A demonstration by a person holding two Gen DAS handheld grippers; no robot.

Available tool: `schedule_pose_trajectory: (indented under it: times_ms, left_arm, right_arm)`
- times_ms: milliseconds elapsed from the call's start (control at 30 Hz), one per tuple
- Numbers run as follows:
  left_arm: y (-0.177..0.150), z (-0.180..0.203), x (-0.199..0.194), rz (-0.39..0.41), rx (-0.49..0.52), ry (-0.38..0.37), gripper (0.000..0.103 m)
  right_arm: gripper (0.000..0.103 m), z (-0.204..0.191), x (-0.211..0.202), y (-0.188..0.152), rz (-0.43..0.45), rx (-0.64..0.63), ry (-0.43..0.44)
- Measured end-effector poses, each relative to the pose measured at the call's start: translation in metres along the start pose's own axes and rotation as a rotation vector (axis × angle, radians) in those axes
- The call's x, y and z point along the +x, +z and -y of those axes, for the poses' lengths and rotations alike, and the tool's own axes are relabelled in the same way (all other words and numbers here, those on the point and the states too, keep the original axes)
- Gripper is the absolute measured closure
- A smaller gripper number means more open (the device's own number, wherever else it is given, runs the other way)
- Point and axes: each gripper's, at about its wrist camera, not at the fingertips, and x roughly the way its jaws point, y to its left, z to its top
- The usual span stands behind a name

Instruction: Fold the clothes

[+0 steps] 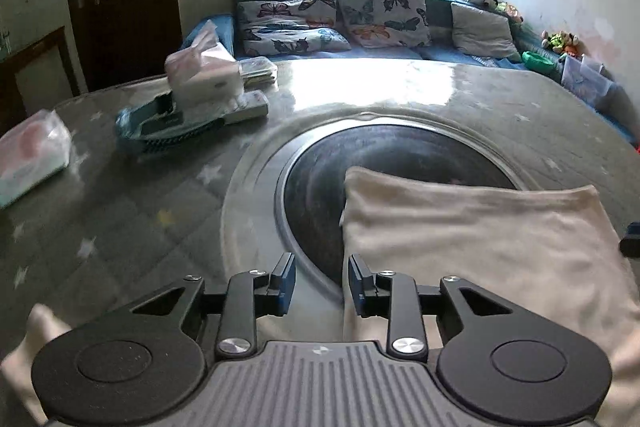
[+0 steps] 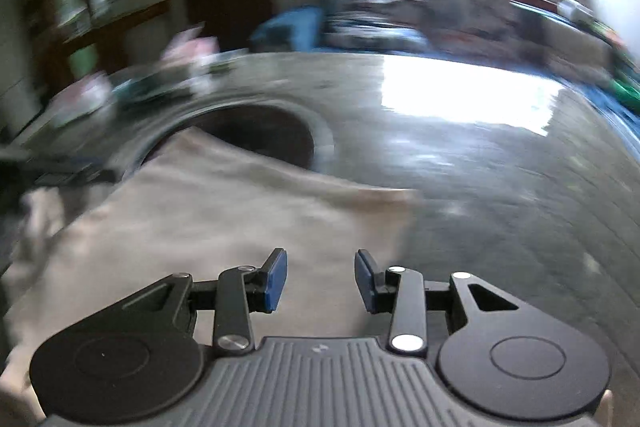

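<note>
Both tongs gape, gripping nothing. Left tongs (image 1: 319,285) hover at the cream garment's (image 1: 480,247) left edge, right tongs (image 2: 321,281) above its right side. It lies flat on the table (image 1: 160,207), partly over the dark round inset (image 1: 320,195), likely spread there for a fold.

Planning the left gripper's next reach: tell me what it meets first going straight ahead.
Probably the dark round centre of the table, just left of the cream garment's edge. The left gripper has open, empty jaws; depth is unclear.
</note>
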Motion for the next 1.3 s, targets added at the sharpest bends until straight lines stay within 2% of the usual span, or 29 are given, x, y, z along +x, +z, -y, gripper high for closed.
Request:
schedule_pose_trajectory:
  times_ms: [233, 367, 400, 467, 500, 567, 733, 867, 1000, 1200, 1300]
  left_arm:
    - [0.019, 0.009, 0.041, -0.012, 0.008, 0.015, 0.065]
    - [0.027, 0.016, 0.052, 0.009, 0.05, 0.027, 0.066]
    - [0.029, 0.017, 0.055, 0.015, 0.064, 0.025, 0.069]
    - [0.03, 0.021, 0.057, 0.028, 0.098, 0.008, 0.09]
    - [0.031, 0.023, 0.058, 0.035, 0.117, -0.001, 0.094]
    - [0.032, 0.026, 0.061, 0.052, 0.145, 0.013, 0.099]
    - [0.044, 0.021, 0.07, 0.078, 0.13, 0.055, 0.101]
    - [0.054, 0.013, 0.084, 0.062, 0.102, 0.072, 0.1]
    - [0.058, 0.004, 0.081, 0.056, 0.069, 0.061, 0.093]
    - [0.05, -0.03, 0.046, 0.067, 0.0, 0.117, 0.071]
    - [0.034, -0.056, 0.021, 0.076, -0.048, 0.175, 0.064]
  right_arm:
    - [0.066, 0.027, 0.029, 0.009, -0.013, 0.084, -0.005]
    - [0.069, 0.041, 0.046, 0.014, -0.019, 0.127, -0.009]
    - [0.075, 0.04, 0.048, 0.016, -0.02, 0.123, -0.011]
    - [0.087, 0.041, 0.051, 0.021, -0.022, 0.12, -0.011]
    - [0.094, 0.04, 0.053, 0.024, -0.023, 0.118, -0.012]
    - [0.097, 0.04, 0.058, 0.03, -0.02, 0.117, -0.013]
    - [0.099, 0.037, 0.073, 0.051, 0.012, 0.085, -0.038]
    - [0.099, 0.036, 0.093, 0.072, 0.023, 0.059, -0.05]
    - [0.092, 0.033, 0.113, 0.079, -0.004, 0.022, -0.068]
    - [0.085, 0.018, 0.09, 0.077, 0.024, -0.045, -0.048]
    - [0.063, 0.004, 0.072, 0.07, 0.024, -0.084, 0.005]
